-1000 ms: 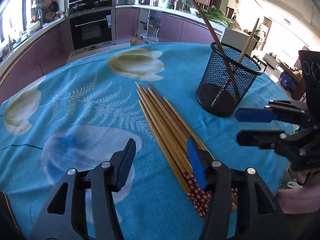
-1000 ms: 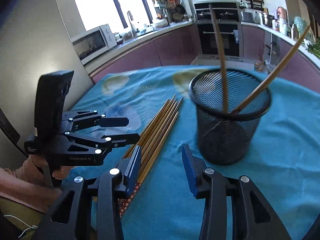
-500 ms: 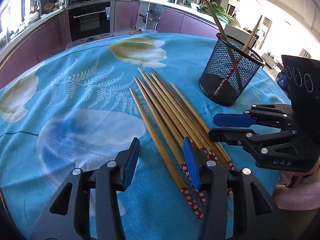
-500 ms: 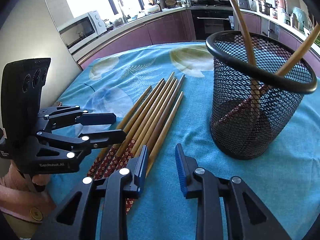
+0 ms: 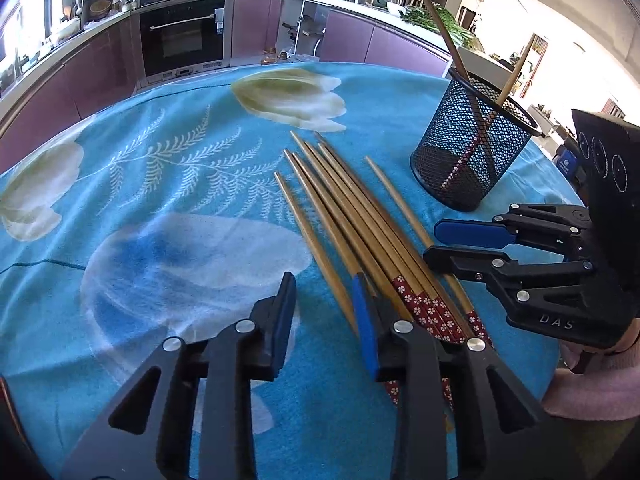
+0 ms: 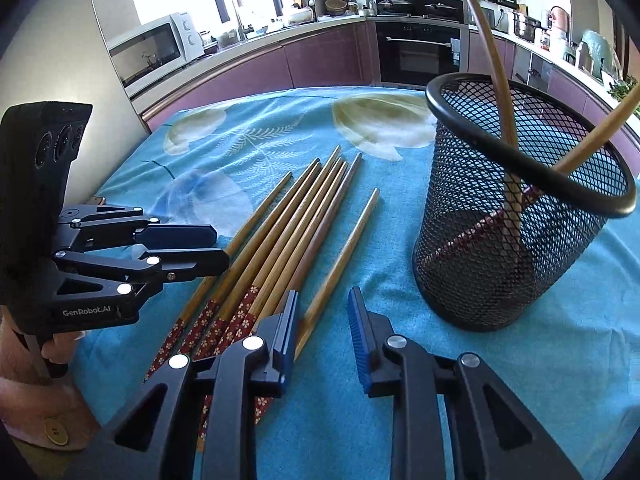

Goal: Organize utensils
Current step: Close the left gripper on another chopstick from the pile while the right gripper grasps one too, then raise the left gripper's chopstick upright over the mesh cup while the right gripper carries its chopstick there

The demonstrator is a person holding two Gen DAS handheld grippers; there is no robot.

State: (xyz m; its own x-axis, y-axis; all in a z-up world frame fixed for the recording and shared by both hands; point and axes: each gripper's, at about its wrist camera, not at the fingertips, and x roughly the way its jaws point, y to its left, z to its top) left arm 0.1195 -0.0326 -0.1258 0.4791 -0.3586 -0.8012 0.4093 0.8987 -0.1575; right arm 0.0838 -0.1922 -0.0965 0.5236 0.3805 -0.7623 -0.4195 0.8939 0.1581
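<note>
Several wooden chopsticks [image 5: 360, 232] [image 6: 288, 232] with red flowered ends lie side by side on the blue tablecloth [image 5: 160, 200]. A black mesh cup [image 5: 472, 160] [image 6: 520, 220] stands to their right with two chopsticks leaning in it. My left gripper [image 5: 322, 288] [image 6: 222, 246] hangs low over the flowered ends. Its jaws are closing, and the leftmost chopstick runs between them beside the right pad, unpinched. My right gripper [image 6: 323, 300] [image 5: 431, 242] is closing too. The rightmost chopstick passes between its jaws next to the left finger, not gripped.
The round table's edge curves close behind the cup on the right. A hand in a pink sleeve [image 5: 592, 380] holds the right gripper at that edge. Purple kitchen cabinets and an oven [image 5: 184, 36] stand beyond the table.
Both grippers have come down closer to the chopsticks' flowered ends and their jaws have narrowed. The outermost chopstick on each side now lies between a pair of jaws.
</note>
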